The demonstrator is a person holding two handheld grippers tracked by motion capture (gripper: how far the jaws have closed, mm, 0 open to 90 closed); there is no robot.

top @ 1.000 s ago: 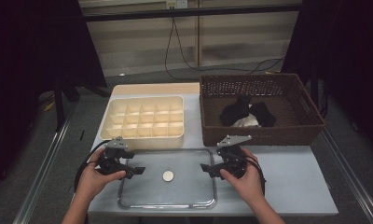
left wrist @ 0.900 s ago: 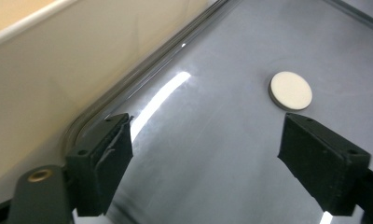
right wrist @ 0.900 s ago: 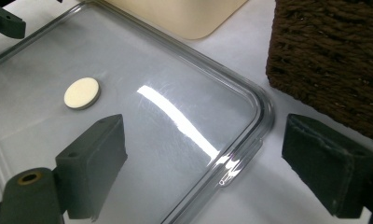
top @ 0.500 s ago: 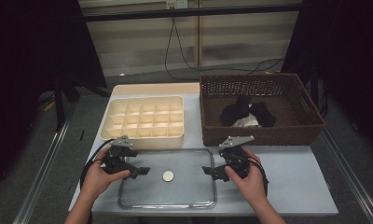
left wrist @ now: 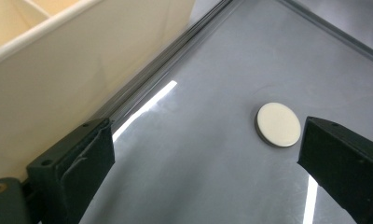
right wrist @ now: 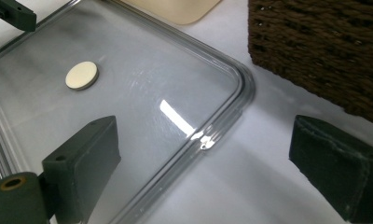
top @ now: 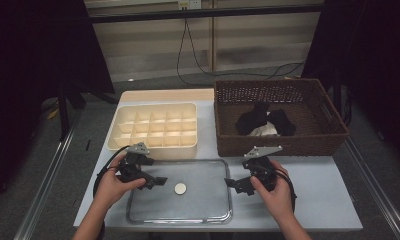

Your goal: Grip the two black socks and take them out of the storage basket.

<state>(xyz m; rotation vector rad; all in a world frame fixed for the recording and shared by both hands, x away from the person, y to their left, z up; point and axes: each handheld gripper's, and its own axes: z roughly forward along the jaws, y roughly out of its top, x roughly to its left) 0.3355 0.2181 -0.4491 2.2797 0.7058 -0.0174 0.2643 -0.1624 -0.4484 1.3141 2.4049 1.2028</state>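
From above, a small round cream disc (top: 180,188) lies on a clear rectangular glass tray (top: 138,215), between the left gripper (top: 160,181) and right gripper (top: 228,182), touching neither. The left gripper view shows its jaws, just opened wide and empty, with the disc (left wrist: 278,124) ahead, near the right jaw. The right gripper view shows wide, empty jaws astride the tray's corner (right wrist: 240,84), the disc (right wrist: 82,75) beyond the left jaw.

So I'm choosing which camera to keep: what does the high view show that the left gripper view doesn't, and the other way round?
High view alone: the wicker basket holding dark cloth, both hands, and the right tongs open at the tray's right edge. Left gripper view alone: a close look along the open left tongs, nothing between them. Shared: the white disc, the clear tray and the cream compartment box.
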